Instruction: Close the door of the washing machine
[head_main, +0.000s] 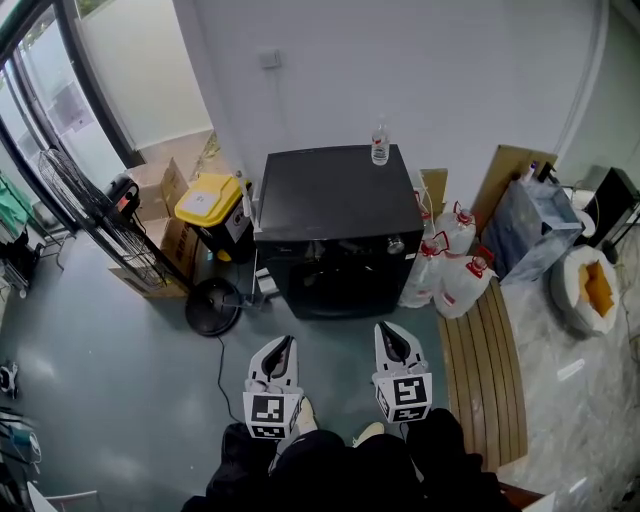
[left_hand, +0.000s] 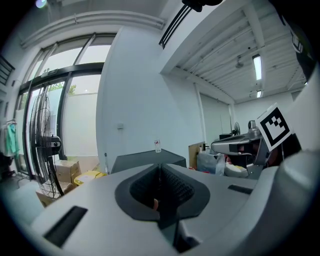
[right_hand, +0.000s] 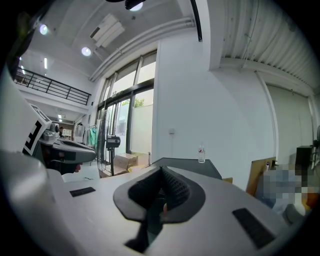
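Head view shows the black washing machine (head_main: 335, 205) standing on the floor (head_main: 120, 340) against the white wall, straight ahead of us. A fan (head_main: 212, 305) and a yellow bin (head_main: 208, 198) are on its left, and white bags (head_main: 450, 270) lean against its right side.

The door (head_main: 340, 280) is on the dark front face that looks toward us. From this steep angle we cannot tell whether it is flush with the panel or slightly ajar. The scene would fit a door waiting to be pushed just as well as one already pushed home with our hands drawn back. Either way, we judge that a good result depends on the door's edge lying even with the front all round, and a lower look would settle that.

The left hand-held gripper (head_main: 283, 345) and the right hand-held gripper (head_main: 392, 338) hover near our knees, well apart from the machine. Both have their jaws pressed together with nothing between them.

A small bottle (head_main: 380, 143) stands upright on the lid, so any contact with the machine should be gentle enough not to topple it.
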